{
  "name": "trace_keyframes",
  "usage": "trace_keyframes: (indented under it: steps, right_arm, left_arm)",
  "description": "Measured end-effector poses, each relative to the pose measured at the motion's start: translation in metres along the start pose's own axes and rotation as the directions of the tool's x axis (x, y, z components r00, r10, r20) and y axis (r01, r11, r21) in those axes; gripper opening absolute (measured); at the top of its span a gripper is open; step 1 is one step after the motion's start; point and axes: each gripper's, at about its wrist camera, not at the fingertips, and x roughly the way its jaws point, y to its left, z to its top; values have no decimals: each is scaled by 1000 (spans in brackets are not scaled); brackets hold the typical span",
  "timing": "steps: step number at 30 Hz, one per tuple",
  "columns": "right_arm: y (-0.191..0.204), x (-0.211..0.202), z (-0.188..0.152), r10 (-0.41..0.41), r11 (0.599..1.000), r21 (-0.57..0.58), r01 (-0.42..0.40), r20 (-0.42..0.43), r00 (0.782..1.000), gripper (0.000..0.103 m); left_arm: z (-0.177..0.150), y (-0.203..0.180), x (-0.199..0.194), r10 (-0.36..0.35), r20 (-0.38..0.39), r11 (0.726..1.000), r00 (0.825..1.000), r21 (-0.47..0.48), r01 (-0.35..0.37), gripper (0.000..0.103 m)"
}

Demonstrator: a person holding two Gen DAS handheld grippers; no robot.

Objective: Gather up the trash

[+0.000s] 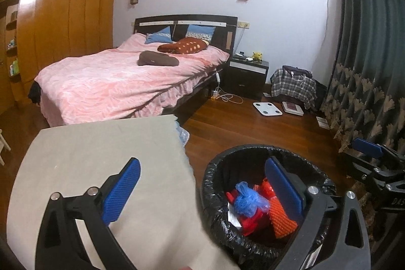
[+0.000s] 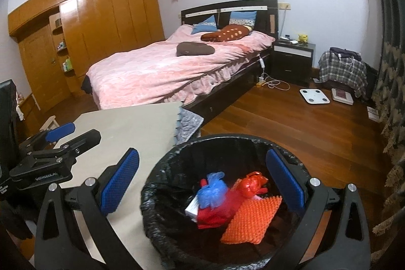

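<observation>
A round bin with a black liner [image 1: 215, 184] [image 2: 162, 163] stands on the wood floor beside a beige table [image 1: 101, 151] [image 2: 131, 123]. Inside lie a blue plastic bag [image 1: 249, 200] [image 2: 211, 187], a red bag [image 2: 253, 181], red wrapping [image 1: 250, 222], an orange foam net [image 1: 281, 219] [image 2: 251, 222] and a white box [image 2: 192, 209]. My left gripper [image 1: 202, 191] is open and empty, straddling the table edge and the bin. My right gripper [image 2: 202, 184] is open and empty over the bin. Each gripper shows in the other's view, the right one [image 1: 367, 147] and the left one [image 2: 60, 132].
A bed with a pink cover [image 1: 121, 77] [image 2: 164, 70] stands behind the table. A black nightstand [image 1: 246, 75], a white scale [image 1: 267, 108] [image 2: 314, 96], a plaid bag [image 1: 293, 85] and cables [image 1: 227, 98] are on the floor. Dark curtains [image 1: 367, 55] hang right; a wooden wardrobe [image 1: 63, 22] is left.
</observation>
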Motion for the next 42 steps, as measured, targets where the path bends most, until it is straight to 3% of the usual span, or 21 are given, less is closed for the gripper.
trace_keyframes:
  steps: [11, 42]
  right_arm:
    - [23, -13, 4, 19, 999, -28, -18, 11, 1000, 98]
    - [37, -16, 5, 26, 999, -42, -25, 17, 1000, 98]
  left_arm:
    - [-5, 5, -29, 19, 17, 1000, 1000, 4, -19, 97]
    - [-1, 8, -46, 26, 33, 1000, 999, 8, -27, 97]
